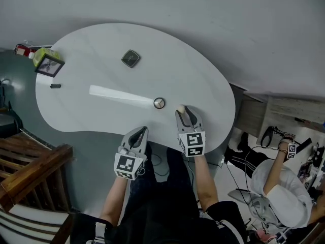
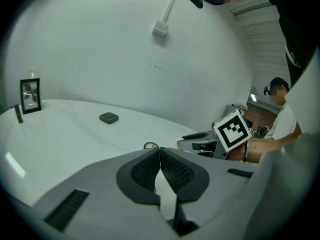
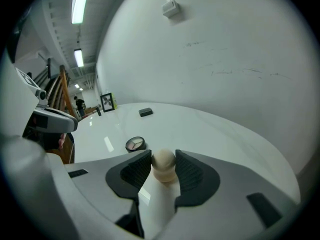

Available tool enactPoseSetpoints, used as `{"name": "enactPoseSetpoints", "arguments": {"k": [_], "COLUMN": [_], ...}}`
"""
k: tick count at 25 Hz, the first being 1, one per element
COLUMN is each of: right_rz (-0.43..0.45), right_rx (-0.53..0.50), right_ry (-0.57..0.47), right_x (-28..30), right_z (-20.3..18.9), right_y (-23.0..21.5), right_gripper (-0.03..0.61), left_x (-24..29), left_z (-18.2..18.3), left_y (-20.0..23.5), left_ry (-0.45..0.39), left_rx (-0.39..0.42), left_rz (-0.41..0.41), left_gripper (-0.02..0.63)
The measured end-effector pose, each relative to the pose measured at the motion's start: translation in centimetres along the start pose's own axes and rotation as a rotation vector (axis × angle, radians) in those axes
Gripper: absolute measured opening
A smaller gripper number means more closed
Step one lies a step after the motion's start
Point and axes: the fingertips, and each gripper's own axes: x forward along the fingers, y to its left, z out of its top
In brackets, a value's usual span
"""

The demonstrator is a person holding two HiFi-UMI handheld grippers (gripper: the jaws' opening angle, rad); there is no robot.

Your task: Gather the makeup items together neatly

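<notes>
My right gripper (image 1: 186,112) is shut on a beige makeup sponge (image 1: 181,109) just above the white table's (image 1: 101,116) near edge; in the right gripper view the sponge (image 3: 163,161) sits squeezed between both pads. A round open compact (image 1: 159,103) lies just left of it, seen as well ahead of the right gripper (image 3: 135,144). A dark square compact (image 1: 130,58) lies further back. A small dark stick (image 1: 55,86) lies at the far left. My left gripper (image 1: 139,132) hovers at the table's near edge, pads together, holding nothing (image 2: 159,170).
A framed photo (image 1: 49,65) stands at the table's far left with a green item and a red-capped bottle (image 1: 21,50) behind it. Wooden furniture (image 1: 30,172) stands at lower left. A second person (image 1: 284,192) sits on the floor at right among cables.
</notes>
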Motion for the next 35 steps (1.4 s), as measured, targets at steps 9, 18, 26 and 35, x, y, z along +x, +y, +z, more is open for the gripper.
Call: {"name": "enactPoseSetpoints", "arguments": {"k": [9,18,26,35], "right_rz": [-0.018,0.008,0.049,0.066], "right_rx": [-0.007,-0.051,-0.101,-0.126], "right_ry": [-0.059,-0.125,-0.223,-0.307], "right_x": [-1.8,-4.9,-8.4,-12.8], "right_z": [2.1,6.2,11.2,15.2], "right_y": [0.0,1.9,4.6,6.3], "right_gripper": [0.163,0.163,0.161,0.149], "left_x": [-1.0,-3.4,-6.0,-9.2], "left_z": [1.5,5.0,9.1,13.2], "left_y": [-0.2,-0.7,-1.5,-2.5], "left_ry": [-0.032,-0.100,-0.182,-0.269], "left_rx": [0.012,0.044,0.092,0.131], "left_rz": [0.012,0.038,0.058,0.092], "left_gripper": [0.020,0.020,0.020,0.020]}}
